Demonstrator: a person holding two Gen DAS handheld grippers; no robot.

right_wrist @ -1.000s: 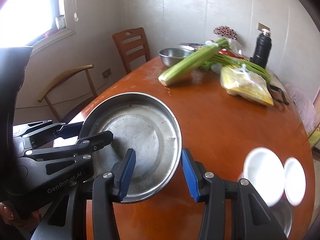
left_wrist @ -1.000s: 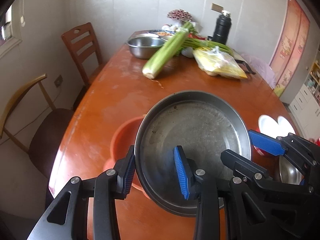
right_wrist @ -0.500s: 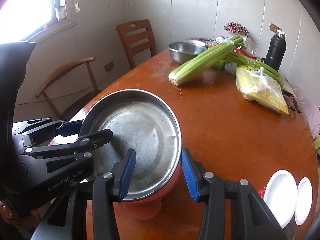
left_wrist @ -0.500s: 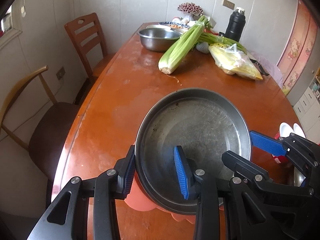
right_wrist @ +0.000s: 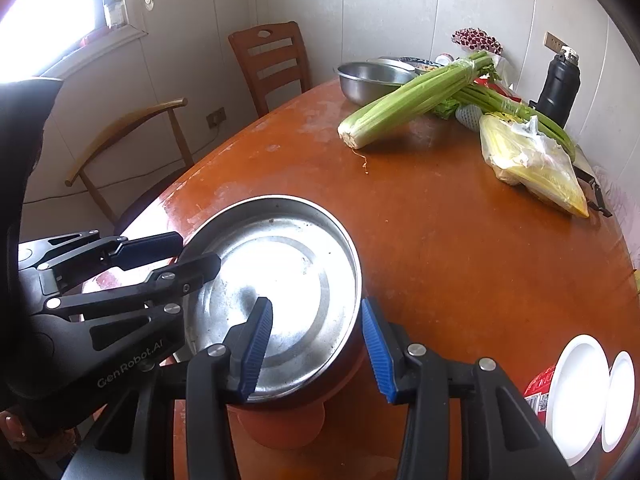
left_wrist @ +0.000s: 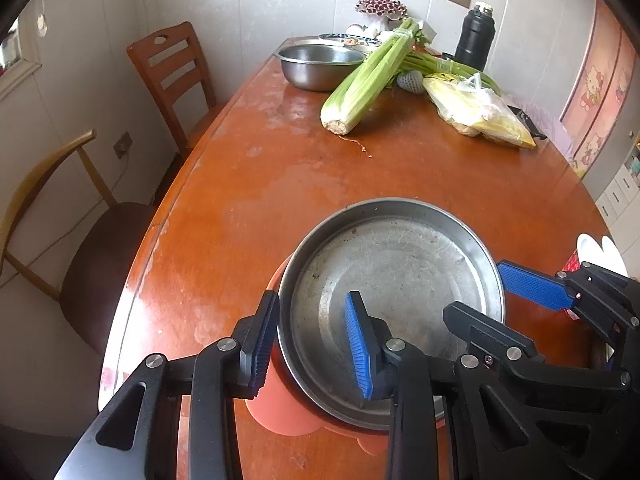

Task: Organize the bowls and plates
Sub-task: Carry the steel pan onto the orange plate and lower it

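A dull grey steel pan, scratched and speckled, sits on an orange-red plastic bowl. The worktop is glossy reddish-brown with pale worn patches. Each black tool has bright blue ribbed pads. Pale green celery, a yellow bag, white plates.

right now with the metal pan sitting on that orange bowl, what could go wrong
1. The wide round steel pan overhangs the smaller orange plastic bowl beneath it, so it may tip or slide off once released.
2. The left tool, its jaws closing, and the right tool both straddle the pan's rim; pulling one away unevenly could drag the pan sideways.
3. The stack sits near the edge of the brown wooden table, so a slip might send it to the floor.
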